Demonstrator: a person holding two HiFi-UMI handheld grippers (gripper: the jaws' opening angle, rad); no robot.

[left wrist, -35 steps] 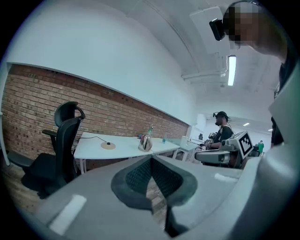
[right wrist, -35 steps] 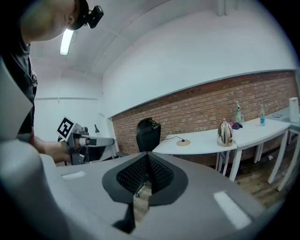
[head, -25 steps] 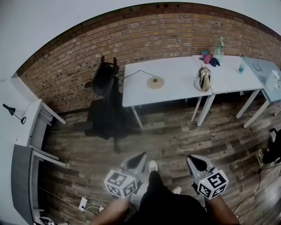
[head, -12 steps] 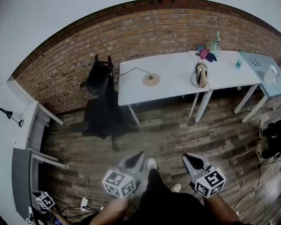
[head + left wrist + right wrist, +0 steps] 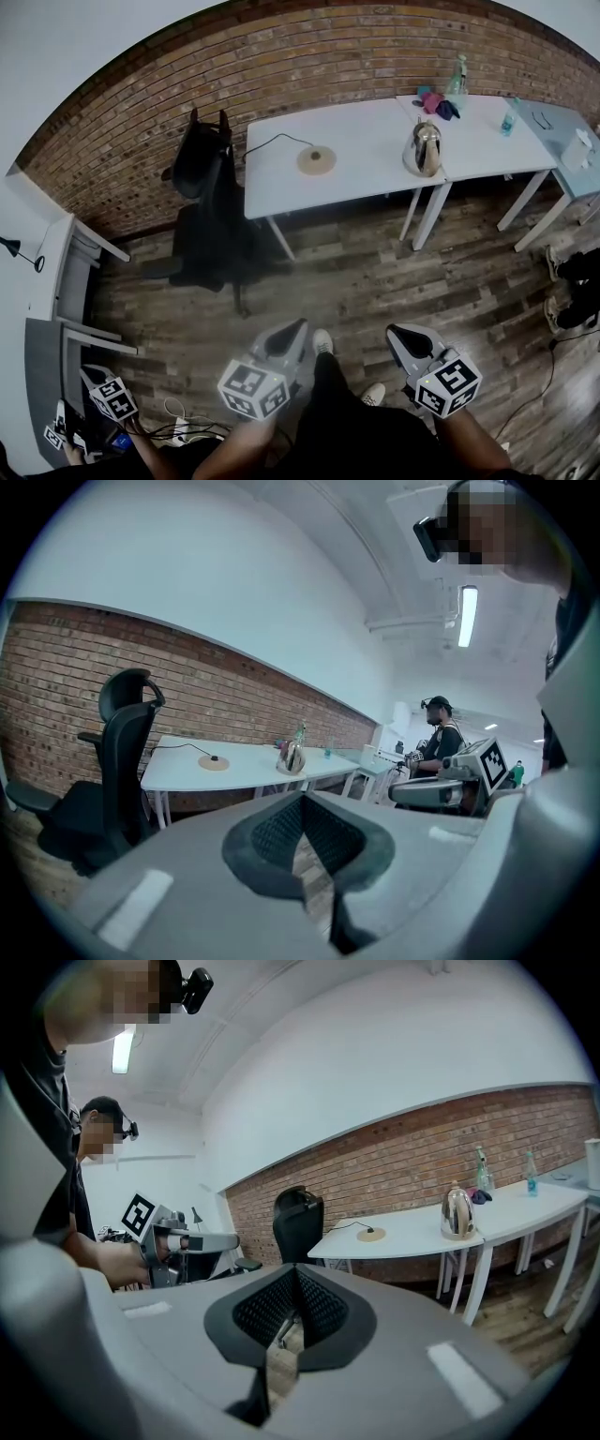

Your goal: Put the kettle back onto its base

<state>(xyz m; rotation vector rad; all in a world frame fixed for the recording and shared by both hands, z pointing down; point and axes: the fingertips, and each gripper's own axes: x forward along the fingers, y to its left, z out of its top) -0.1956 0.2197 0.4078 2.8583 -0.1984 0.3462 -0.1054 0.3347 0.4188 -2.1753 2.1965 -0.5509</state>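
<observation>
A steel kettle (image 5: 423, 148) stands near the right end of a white table (image 5: 366, 183) by the brick wall. Its round base (image 5: 317, 159) lies to the left on the same table, with a black cord running off it. The kettle (image 5: 457, 1213) and base (image 5: 370, 1234) also show far off in the right gripper view, and the kettle (image 5: 292, 757) and base (image 5: 214, 762) in the left gripper view. My left gripper (image 5: 292, 330) and right gripper (image 5: 403, 334) hang low over the wooden floor, far from the table. Both are shut and hold nothing.
A black office chair (image 5: 204, 206) stands left of the table. A second white table (image 5: 497, 159) carries bottles and cloths. Grey desks (image 5: 61, 281) line the left wall, with cables on the floor (image 5: 178, 427) nearby. Another person with a marker gripper (image 5: 112, 403) is at the lower left.
The view has shifted, so table and kettle sit slightly higher and to the left. Another person's marker gripper has come into view at the lower left. Both grippers stay shut.
</observation>
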